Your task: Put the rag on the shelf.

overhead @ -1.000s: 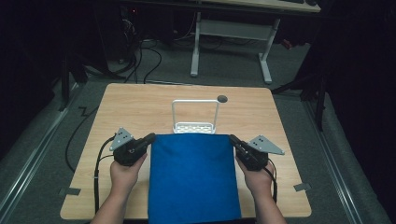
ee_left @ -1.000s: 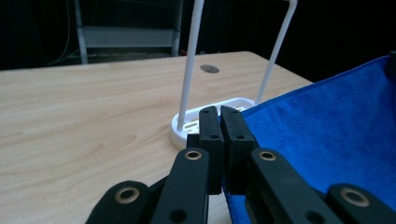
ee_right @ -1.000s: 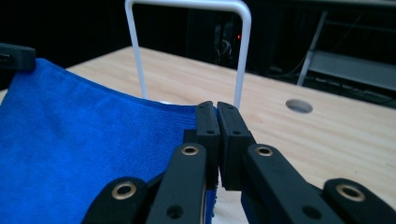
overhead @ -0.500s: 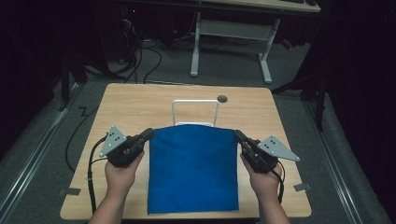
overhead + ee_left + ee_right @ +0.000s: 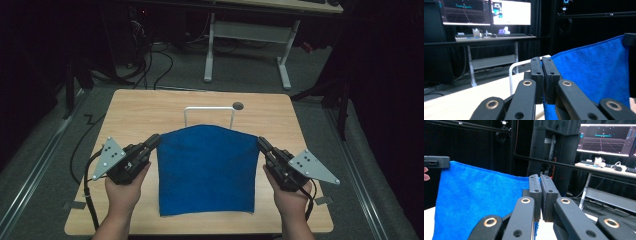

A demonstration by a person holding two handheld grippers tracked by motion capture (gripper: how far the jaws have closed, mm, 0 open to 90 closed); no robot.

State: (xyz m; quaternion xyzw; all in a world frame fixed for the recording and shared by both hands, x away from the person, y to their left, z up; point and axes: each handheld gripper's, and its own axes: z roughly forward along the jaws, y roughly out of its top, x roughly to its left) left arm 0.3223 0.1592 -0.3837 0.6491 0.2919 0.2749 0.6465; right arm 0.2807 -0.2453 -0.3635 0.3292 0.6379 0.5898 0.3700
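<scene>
A blue towel hangs stretched between the two grippers over the middle of the wooden table, its upper edge lifted and its lower edge lying near the table's near edge. The left gripper pinches the towel's upper left corner; in the left gripper view its jaws are pressed together with the blue cloth caught between them. The right gripper holds the upper right corner the same way, and the right gripper view shows its jaws closed on the fabric (the cloth runs off toward the other gripper, seen at the far left of that view). The towel's top edge bows upward at the middle, where it overlaps the lower part of a white wire rack standing behind it toward the table's far edge. A dark round hole sits in the tabletop just beside the rack, near the far edge. Each hand grips its tool from below, with a grey three-cornered plate outward.
</scene>
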